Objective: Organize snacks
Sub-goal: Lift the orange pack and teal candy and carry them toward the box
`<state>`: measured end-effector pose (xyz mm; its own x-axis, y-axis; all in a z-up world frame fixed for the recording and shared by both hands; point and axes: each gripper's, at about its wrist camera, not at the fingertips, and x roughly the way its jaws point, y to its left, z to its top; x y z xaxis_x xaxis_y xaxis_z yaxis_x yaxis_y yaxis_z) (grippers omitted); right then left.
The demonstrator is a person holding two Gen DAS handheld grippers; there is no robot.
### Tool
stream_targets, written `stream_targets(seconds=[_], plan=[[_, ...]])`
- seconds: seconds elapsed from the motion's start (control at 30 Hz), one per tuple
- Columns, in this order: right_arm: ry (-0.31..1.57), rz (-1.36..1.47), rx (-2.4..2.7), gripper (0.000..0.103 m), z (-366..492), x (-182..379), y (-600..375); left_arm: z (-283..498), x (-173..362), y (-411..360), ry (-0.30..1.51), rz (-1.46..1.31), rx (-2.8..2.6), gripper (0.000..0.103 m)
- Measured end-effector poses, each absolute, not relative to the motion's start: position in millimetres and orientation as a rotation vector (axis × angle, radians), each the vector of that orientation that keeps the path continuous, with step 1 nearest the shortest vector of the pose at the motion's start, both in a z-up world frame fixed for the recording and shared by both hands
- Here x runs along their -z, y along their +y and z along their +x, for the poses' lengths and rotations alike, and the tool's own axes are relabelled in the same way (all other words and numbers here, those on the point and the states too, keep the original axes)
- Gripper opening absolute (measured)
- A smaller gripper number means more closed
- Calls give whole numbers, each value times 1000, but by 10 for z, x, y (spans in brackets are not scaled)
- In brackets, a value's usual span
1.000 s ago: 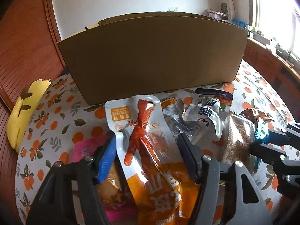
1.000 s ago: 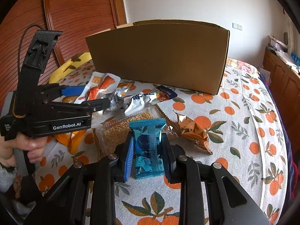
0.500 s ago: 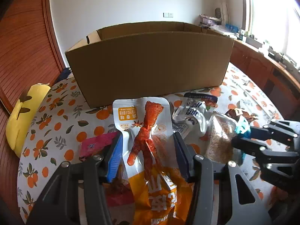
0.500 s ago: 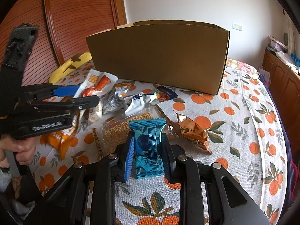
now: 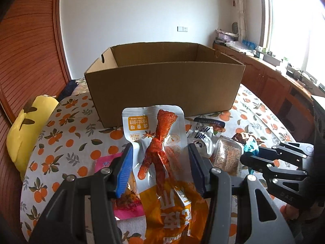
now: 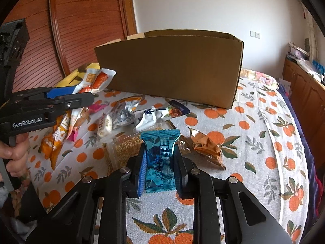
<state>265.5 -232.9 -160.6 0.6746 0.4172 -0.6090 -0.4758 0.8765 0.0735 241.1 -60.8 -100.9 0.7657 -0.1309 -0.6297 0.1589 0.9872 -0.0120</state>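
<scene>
Fingers (image 5: pixel 160 162) of left gripper clamping orange chicken-foot pouch (image 5: pixel 160 142) at lower centre; right gripper (image 6: pixel 159 164) fingers closing on teal packet (image 6: pixel 160 158), cardboard box (image 6: pixel 172 69) behind.

A tablecloth (image 6: pixel 264 134) printed with oranges and leaves fills the lower frame. A yellow cushion (image 5: pixel 30 130) lies at the left edge. Reddish slatted wood panelling (image 6: pixel 85 26) takes the upper left; wooden cabinets (image 5: pixel 270 83) and a bright window (image 5: pixel 294 24) line the right.

Bright daylight glares through the window (image 5: pixel 294 30); fisheye edges bend and darken.
</scene>
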Motion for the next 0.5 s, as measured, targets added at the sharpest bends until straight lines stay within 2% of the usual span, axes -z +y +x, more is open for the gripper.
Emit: stream_targets(seconds=[0.27, 0.5], plan=[[667, -94, -486, 22, 2651, 1566, -2365, 2341, 944, -633, 657, 42, 178, 52], [629, -93, -487, 22, 2607, 1300, -2398, 2359, 818, -626, 632, 32, 193, 52]])
